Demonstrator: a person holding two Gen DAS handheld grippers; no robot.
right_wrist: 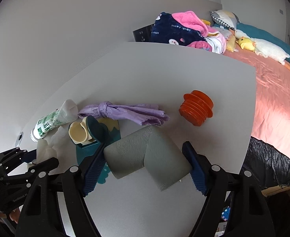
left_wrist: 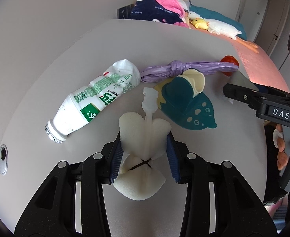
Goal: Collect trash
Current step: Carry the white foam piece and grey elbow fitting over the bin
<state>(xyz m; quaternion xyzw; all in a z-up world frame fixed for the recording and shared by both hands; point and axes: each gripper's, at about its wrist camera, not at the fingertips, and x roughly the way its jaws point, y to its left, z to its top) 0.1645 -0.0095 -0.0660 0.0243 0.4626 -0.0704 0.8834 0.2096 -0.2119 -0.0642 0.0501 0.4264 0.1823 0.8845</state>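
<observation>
Our left tool is clamped on the sponge brush, low over the worktop beside the crushed bottle. Our right tool stands apart around the grey foam corner (left pad touching, right pad just clear). The purple bag and orange plug lie beyond.

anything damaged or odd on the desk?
Yes. The white bottle lies on its side, crushed and creased, with no cap. The purple bag is twisted into a knot. The grey L-shaped piece looks like a foam corner guard, lying loose on the desk.
</observation>
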